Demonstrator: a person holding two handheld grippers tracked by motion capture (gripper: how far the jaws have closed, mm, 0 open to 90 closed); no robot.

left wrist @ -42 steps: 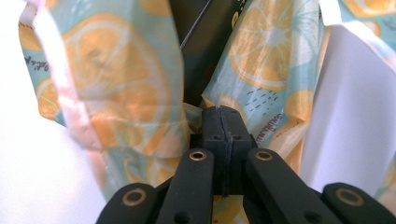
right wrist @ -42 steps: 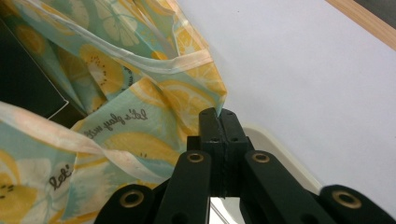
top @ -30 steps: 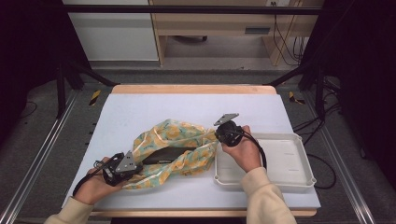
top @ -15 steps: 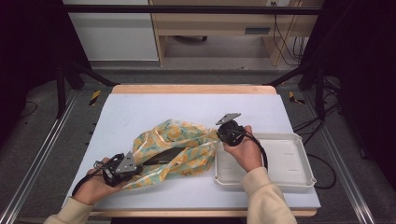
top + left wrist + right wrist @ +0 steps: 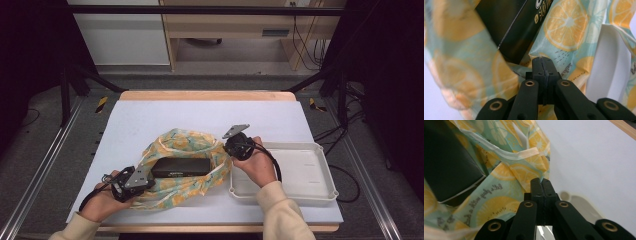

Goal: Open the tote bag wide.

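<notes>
I logged both tools clamped on the lemon-print bag (image 5: 186, 165), my left gripper (image 5: 134, 181) at its near-left edge, my right gripper (image 5: 235, 146) at its right rim, the black box (image 5: 181, 167) inside it, the white tray (image 5: 305, 170) just right.

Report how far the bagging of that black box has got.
Done: the black box lies inside the lemon-print bag, whose mouth is spread wide around it on the table. In hand: the left hand-held gripper and the right hand-held gripper each pinch the bag's fabric at opposite sides, jaws shut. Left, probably: drawing the opening closed or lifting the bag; the white tray beside it sits empty.
</notes>
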